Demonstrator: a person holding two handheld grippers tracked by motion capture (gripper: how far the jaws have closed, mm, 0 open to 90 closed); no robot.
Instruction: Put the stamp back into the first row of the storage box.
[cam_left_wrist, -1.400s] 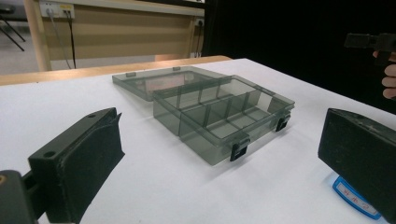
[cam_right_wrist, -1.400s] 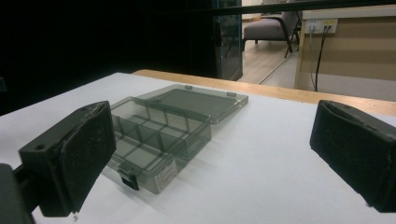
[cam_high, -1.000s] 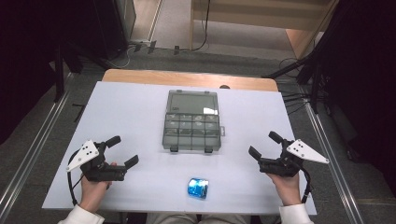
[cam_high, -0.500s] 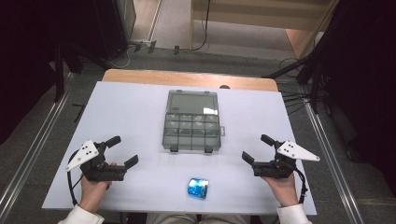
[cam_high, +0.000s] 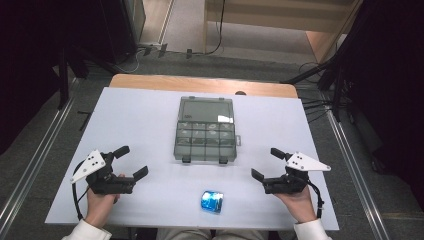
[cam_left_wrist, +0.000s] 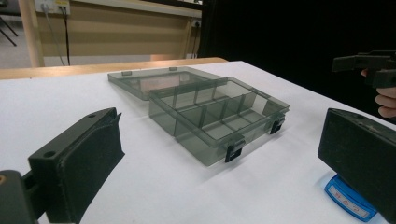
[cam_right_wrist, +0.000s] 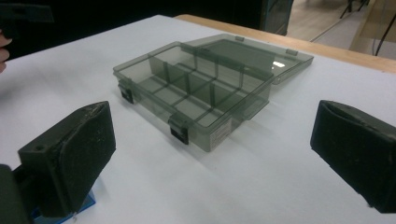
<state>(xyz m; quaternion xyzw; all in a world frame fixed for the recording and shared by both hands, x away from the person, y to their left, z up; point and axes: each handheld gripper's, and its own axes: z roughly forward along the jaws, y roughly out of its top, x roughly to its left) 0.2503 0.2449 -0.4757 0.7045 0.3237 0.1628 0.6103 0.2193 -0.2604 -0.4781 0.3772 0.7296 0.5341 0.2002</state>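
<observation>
smoky plastic organizer box (cam_high: 205, 131) sits lid-open and untouched while right claw (cam_high: 268, 164), jaws spread, has slid inward toward blue tape roll (cam_high: 212, 201); left claw (cam_high: 131, 161) parked, spread too.

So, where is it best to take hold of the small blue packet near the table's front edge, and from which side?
Grip the blue packet across its two short sides, coming straight down from above. It lies flat on the table, apart from the open box, so its thin edges offer little from the side. The right claw is open and looks a little nearer than the left claw.
</observation>
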